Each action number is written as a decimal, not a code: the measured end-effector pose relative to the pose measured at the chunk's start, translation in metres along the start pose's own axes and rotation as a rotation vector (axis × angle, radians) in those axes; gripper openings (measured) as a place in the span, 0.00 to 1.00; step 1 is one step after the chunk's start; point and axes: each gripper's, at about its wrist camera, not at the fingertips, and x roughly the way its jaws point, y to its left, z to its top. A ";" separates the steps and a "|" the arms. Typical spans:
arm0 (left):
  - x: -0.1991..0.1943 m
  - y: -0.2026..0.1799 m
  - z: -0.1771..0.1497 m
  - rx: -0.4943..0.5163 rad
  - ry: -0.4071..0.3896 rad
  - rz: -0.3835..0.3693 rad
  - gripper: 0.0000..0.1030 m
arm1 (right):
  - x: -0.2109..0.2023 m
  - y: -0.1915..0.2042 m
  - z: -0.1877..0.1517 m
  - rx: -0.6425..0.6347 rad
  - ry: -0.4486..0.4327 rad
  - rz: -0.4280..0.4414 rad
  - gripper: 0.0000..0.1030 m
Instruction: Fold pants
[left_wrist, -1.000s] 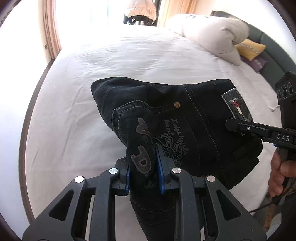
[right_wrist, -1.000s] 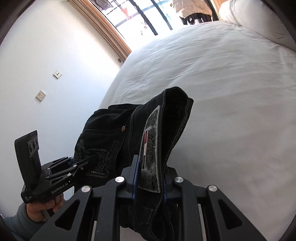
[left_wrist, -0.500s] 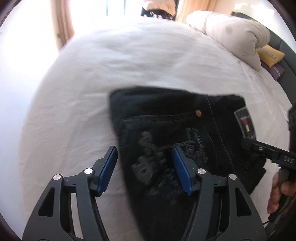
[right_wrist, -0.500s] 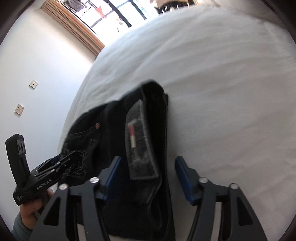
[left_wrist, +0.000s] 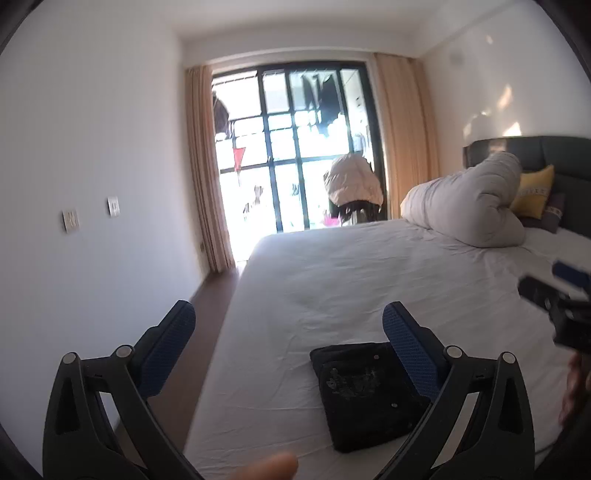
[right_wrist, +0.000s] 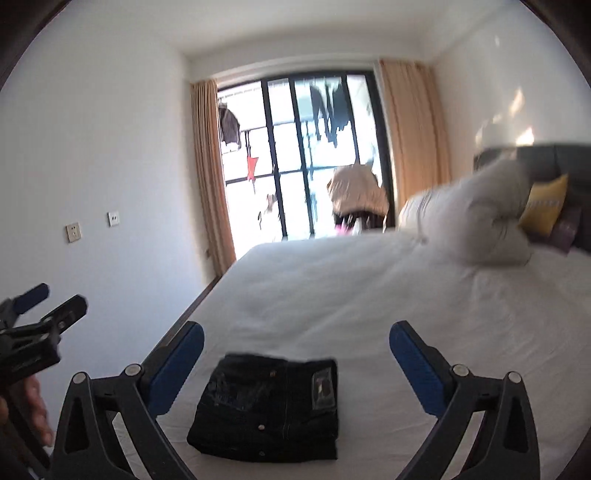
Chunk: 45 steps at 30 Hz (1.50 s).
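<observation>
The black pants (right_wrist: 269, 406) lie folded into a compact rectangle on the white bed (right_wrist: 369, 295), near its front edge, a grey label patch on top. In the left wrist view the folded pants (left_wrist: 369, 391) show below and partly behind the right finger. My left gripper (left_wrist: 288, 332) is raised above the bed, its jaws opening wide with nothing between them. My right gripper (right_wrist: 295, 350) is also lifted clear of the pants, jaws opening wide and holding nothing. Each gripper shows at the edge of the other's view, held by a hand.
A rolled white duvet (left_wrist: 472, 206) and a yellow cushion (left_wrist: 535, 192) lie at the headboard on the far right. A glass balcony door (left_wrist: 295, 147) with beige curtains stands beyond the bed. A white wall (left_wrist: 92, 184) and a strip of wooden floor run along the bed's left side.
Both grippers were shut on the pants; they opened, let go, and rose back with their view tilting up toward the window. The pants now lie flat and folded on the bed.
</observation>
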 end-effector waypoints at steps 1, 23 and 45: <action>-0.016 -0.004 0.003 0.046 0.006 0.007 1.00 | -0.015 0.004 0.005 -0.008 -0.033 -0.013 1.00; 0.025 0.003 -0.057 -0.144 0.526 -0.119 1.00 | -0.043 0.042 -0.014 0.057 0.309 -0.107 1.00; 0.030 0.006 -0.065 -0.138 0.567 -0.112 1.00 | -0.021 0.041 -0.025 0.053 0.400 -0.104 1.00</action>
